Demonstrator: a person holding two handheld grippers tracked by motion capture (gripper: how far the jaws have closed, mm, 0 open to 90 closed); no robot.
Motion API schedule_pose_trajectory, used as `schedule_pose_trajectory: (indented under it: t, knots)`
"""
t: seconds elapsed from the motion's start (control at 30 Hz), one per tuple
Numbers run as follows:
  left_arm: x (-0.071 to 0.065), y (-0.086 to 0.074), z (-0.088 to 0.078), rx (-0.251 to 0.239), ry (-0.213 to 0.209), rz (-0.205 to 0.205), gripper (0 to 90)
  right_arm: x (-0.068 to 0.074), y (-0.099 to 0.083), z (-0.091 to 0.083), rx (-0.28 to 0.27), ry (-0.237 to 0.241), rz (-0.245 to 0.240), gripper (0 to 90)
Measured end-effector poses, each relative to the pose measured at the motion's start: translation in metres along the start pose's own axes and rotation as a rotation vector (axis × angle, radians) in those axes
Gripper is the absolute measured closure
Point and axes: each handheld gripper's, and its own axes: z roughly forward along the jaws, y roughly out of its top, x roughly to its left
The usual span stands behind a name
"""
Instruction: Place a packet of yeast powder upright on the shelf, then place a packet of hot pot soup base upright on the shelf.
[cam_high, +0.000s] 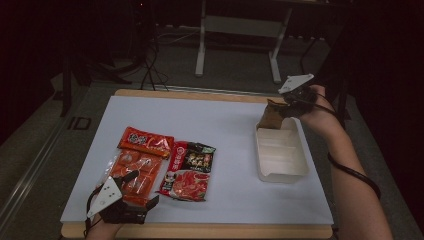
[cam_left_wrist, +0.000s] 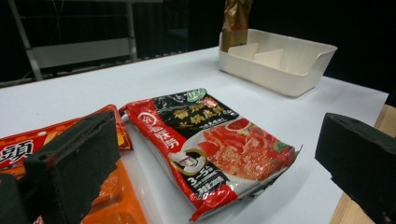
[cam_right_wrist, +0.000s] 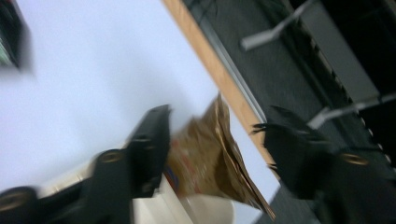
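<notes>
White mat covers most of the table, with a wooden rim showing along the near edge and at the far edge. The middle and far-left stretch of the mat lies bare; so does the near-right corner in front of the tray.

Tray, white and divided by low walls, sits at the mat's right side, close to the right edge. Its near compartments look empty in the high view. A brown pouch stands upright in the far end, its top rising above the rim; in the left gripper view the pouch shows behind the tray.

Right gripper is at the tray's far-right corner, just beside the pouch top. In the right gripper view, which is blurred, its jaws stand apart on either side of the pouch, pads not pressing on it.

Left gripper rests low at the near-left edge, jaws wide apart, nothing between them. Orange pack lies flat just ahead of it, with the red pack touching it on the right, both well apart from the tray.
</notes>
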Motion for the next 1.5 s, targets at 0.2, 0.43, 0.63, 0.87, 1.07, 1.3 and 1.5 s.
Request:
schedule_pose_trajectory:
  t: [0.2,0.43,0.63,0.87,1.07,1.3,1.5]
  knots:
    - [-0.005,0.005,0.003,0.007,-0.028,0.022,0.3,0.006,-0.004,-0.024,-0.178,0.051,0.144,15.8]
    - [-0.015,0.014,0.006,0.025,-0.058,0.063,0.3,0.022,-0.018,-0.041,-0.302,0.112,0.222,12.9]
    - [-0.02,0.024,0.01,0.016,-0.082,0.071,0.3,0.045,-0.03,-0.049,-0.368,0.128,0.225,14.3]
    - [-0.019,0.043,0.015,0.048,-0.113,0.059,0.3,0.073,-0.045,-0.052,-0.414,0.203,0.24,17.8]
    - [-0.022,0.057,0.02,0.066,-0.138,0.06,0.2,0.094,-0.057,-0.056,-0.453,0.258,0.28,22.5]
    - [-0.023,0.07,0.028,0.085,-0.161,0.078,0.2,0.112,-0.068,-0.063,-0.503,0.263,0.287,16.4]
    - [-0.014,0.082,0.042,0.131,-0.173,0.083,0.3,0.135,-0.078,-0.069,-0.55,0.299,0.345,12.3]
